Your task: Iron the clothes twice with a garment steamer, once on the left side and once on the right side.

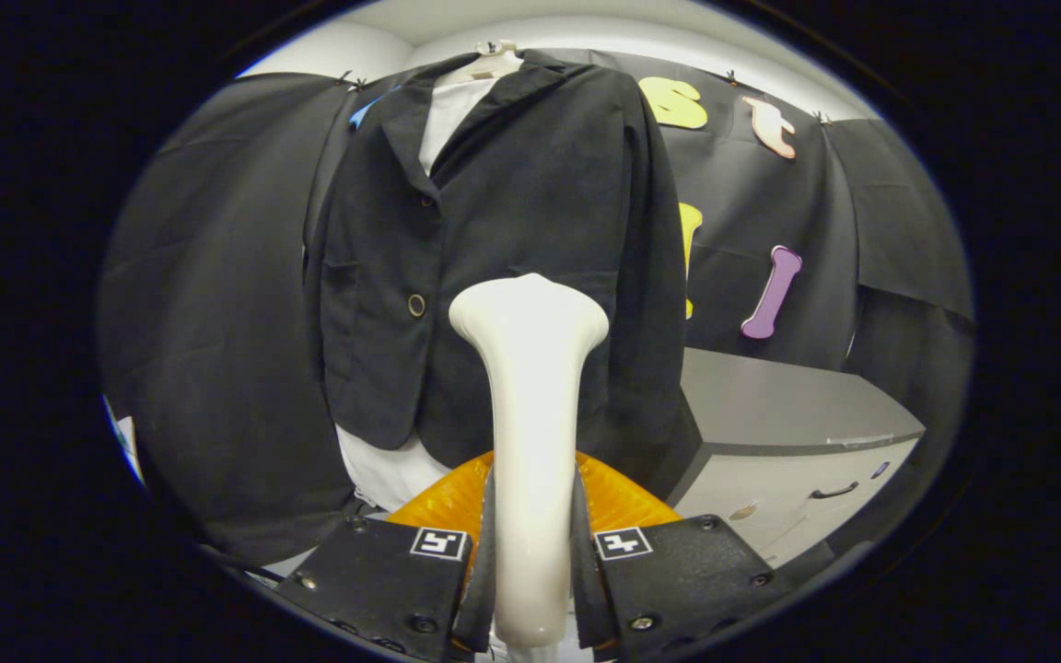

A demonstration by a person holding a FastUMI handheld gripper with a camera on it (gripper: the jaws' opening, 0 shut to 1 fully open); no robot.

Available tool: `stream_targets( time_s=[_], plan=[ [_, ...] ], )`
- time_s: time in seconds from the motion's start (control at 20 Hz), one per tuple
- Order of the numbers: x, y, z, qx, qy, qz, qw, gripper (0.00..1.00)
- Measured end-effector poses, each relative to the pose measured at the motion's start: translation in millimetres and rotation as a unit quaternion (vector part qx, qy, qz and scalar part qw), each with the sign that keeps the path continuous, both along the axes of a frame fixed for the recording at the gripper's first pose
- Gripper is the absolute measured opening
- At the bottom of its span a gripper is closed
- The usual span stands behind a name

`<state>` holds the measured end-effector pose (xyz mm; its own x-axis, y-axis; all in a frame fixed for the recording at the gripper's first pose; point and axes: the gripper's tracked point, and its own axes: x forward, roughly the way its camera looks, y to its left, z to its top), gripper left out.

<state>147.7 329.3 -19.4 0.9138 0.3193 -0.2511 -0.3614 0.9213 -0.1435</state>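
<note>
Cabinet (798, 405) beside jacket (512, 212); gripper (530, 562) clamps steamer (530, 368).

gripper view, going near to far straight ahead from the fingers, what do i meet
hand-held gripper shut on the white plastic steamer handle → flared white steamer head → black buttoned suit jacket hanging over a white shirt → black cloth booth wall

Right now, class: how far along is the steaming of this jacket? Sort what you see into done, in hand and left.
Done: the gripper is shut on the white garment steamer, both fingers pressing its handle. In hand: its head is raised in front of the black jacket hanging over a white shirt; contact cannot be told. Left: nothing visible proves either pass done, so count both the left-side and right-side passes.
</note>
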Motion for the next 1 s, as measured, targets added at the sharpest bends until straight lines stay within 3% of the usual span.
stream_targets(
  time_s=[0.5, 1.0],
  plan=[
    [-5.2, -19.8, -52.7, -0.037, 0.042, -0.019, 0.998, 0.37],
    [-5.2, -11.9, -88.4, -0.064, 0.069, -0.007, 0.996, 0.37]
  ],
)
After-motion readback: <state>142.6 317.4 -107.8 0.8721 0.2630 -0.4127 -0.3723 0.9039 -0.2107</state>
